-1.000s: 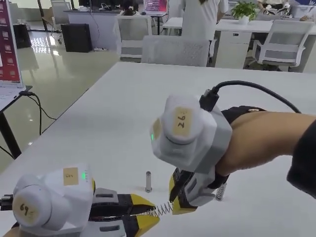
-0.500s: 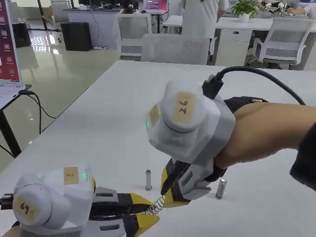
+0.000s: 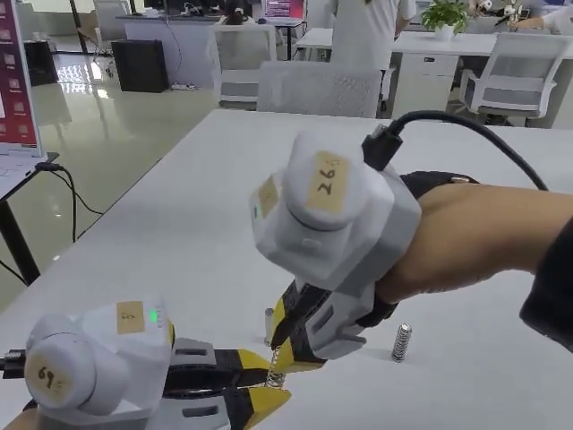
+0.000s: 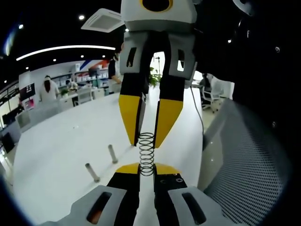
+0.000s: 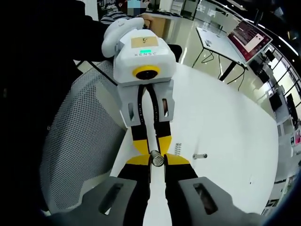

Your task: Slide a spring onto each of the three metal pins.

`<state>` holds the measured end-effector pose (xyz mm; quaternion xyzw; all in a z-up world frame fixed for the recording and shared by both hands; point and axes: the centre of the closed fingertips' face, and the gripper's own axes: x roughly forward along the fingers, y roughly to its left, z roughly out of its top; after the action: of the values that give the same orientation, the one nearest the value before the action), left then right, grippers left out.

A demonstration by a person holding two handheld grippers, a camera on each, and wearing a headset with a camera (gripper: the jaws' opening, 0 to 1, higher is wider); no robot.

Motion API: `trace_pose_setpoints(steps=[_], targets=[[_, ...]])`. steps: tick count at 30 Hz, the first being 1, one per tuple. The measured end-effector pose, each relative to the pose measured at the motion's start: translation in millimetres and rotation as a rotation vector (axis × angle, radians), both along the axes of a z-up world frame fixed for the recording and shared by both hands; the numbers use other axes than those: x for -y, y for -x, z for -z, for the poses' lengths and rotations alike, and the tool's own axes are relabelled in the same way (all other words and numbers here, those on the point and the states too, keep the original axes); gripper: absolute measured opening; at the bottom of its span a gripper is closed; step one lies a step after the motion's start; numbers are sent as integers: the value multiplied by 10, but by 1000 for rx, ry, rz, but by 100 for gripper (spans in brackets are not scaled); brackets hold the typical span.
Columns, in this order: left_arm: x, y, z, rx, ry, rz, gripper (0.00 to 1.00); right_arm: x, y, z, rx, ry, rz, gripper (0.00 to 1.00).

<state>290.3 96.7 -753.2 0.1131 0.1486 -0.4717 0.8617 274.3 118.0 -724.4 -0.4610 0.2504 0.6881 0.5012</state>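
At the centre of the left gripper view the spring (image 4: 146, 153) is pinched at both ends: the left gripper (image 4: 146, 170) is clamped on its lower end and the right gripper (image 4: 146, 140) on its upper end, probably to re-grip it for threading; one bare pin (image 4: 113, 154) and a second pin (image 4: 92, 172) stand at lower left

In the lower middle of the head view, the right gripper (image 3: 277, 349) covered most of the bare pin (image 3: 269, 314), leaving just its top. Its fingers (image 3: 304, 365) hid the upper coils of the spring (image 3: 276, 380). The left gripper (image 3: 269, 385) was cut off by the bottom edge at lower left. Whether a pin stood inside the second spring (image 3: 402, 341) at lower right could not be told. In the right gripper view, the far pin (image 5: 200, 156) was too small to tell upright from lying.
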Motion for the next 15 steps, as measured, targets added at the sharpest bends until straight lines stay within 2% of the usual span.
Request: trace_pose_setpoints(steps=[7, 10, 15], targets=[[-12, -3, 14, 4, -4, -3, 2, 19, -31, 18, -2, 0, 5, 8], [-11, -1, -2, 7, 2, -1, 2, 28, -55, 52, -9, 4, 21, 15], [-12, -4, -9, 8, 2, -3, 2, 58, -73, 75, -22, 7, 39, 13]])
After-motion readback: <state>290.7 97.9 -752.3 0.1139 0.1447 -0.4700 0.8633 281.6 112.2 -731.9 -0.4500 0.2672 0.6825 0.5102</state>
